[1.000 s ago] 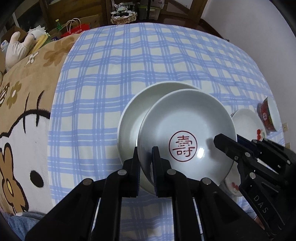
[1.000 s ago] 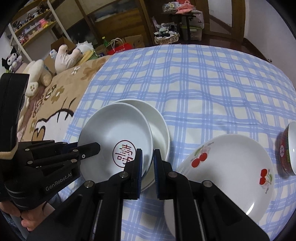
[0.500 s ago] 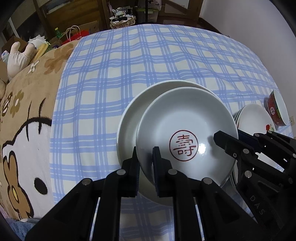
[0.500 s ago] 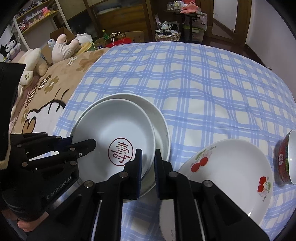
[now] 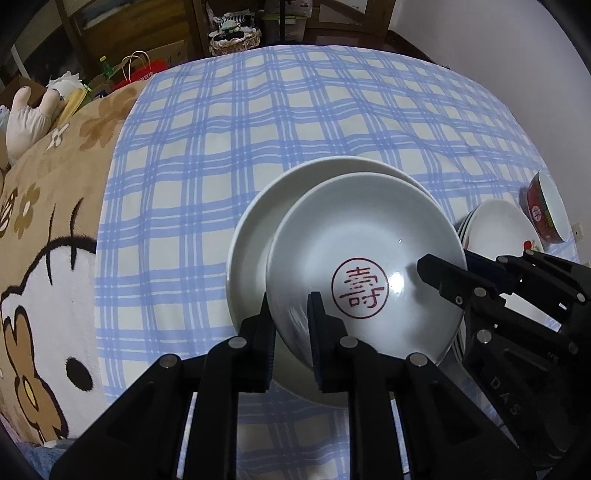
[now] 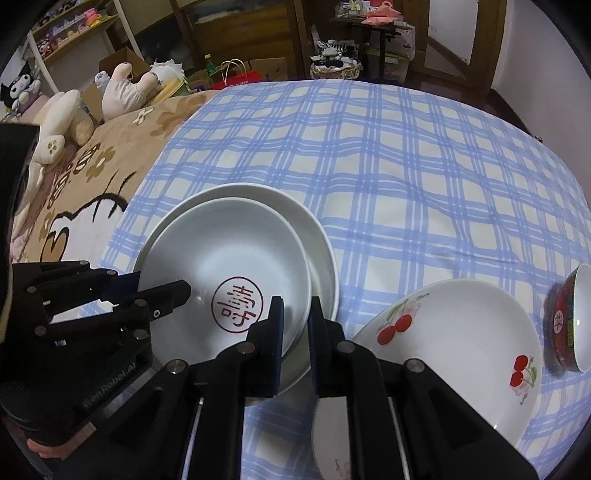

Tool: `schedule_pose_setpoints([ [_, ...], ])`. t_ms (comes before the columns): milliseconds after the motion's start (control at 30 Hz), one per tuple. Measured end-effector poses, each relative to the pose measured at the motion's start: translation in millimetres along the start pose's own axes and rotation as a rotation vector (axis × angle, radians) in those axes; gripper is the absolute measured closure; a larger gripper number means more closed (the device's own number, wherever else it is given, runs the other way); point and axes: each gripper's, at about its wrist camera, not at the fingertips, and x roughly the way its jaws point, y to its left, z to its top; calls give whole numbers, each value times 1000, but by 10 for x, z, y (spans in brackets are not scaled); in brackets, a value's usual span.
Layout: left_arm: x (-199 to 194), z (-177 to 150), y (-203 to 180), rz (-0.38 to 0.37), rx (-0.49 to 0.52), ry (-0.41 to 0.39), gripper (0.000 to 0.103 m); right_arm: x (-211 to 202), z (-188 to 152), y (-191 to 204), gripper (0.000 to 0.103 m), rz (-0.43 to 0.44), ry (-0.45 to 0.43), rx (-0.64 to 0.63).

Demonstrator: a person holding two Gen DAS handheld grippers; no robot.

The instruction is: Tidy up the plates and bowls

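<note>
— Where is the stamped plate (image 5: 364, 258) found?

— It is nested off-centre in the larger white plate (image 5: 251, 236) on the checked cloth (image 5: 258, 110).

— What has been changed?

— The left claw (image 5: 291, 306) has just been eased slightly apart around the rim. The right claw (image 6: 295, 314) is clamped on it. Release is judged begun.

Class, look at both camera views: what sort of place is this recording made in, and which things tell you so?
Most likely a lived-in room at home, perhaps a bedroom or playroom. A blue checked cloth lies beside a cartoon blanket, stuffed toys sit nearby, and wooden furniture and a toy shelf stand behind.
</note>
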Motion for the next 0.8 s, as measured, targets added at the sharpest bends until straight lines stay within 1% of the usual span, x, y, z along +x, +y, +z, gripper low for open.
schedule_pose_setpoints([
  [333, -4, -15, -18, 22, 14, -2, 87, 7, 7, -10, 90, 7, -4, 16],
  [367, -16, -25, -35, 34, 20, -5, 86, 4, 7, -16, 90, 10, -5, 17],
  [433, -60, -43, -76, 109, 50, -34, 84, 1, 14, -26, 90, 9, -6, 18],
  [467, -85, -49, -87, 124, 61, -47, 82, 4, 17, -32, 93, 12, -3, 21],
  [533, -99, -51, -65, 82, 51, -43, 78, 6, 23, -47, 93, 16, -4, 33],
  [667, -94, -45, 34, 52, 18, -37, 78, -10, 26, -71, 90, 41, -6, 57],
  [800, -122, -35, 81, 24, -18, -46, 79, -66, 3, -104, 90, 53, -22, 73],
])
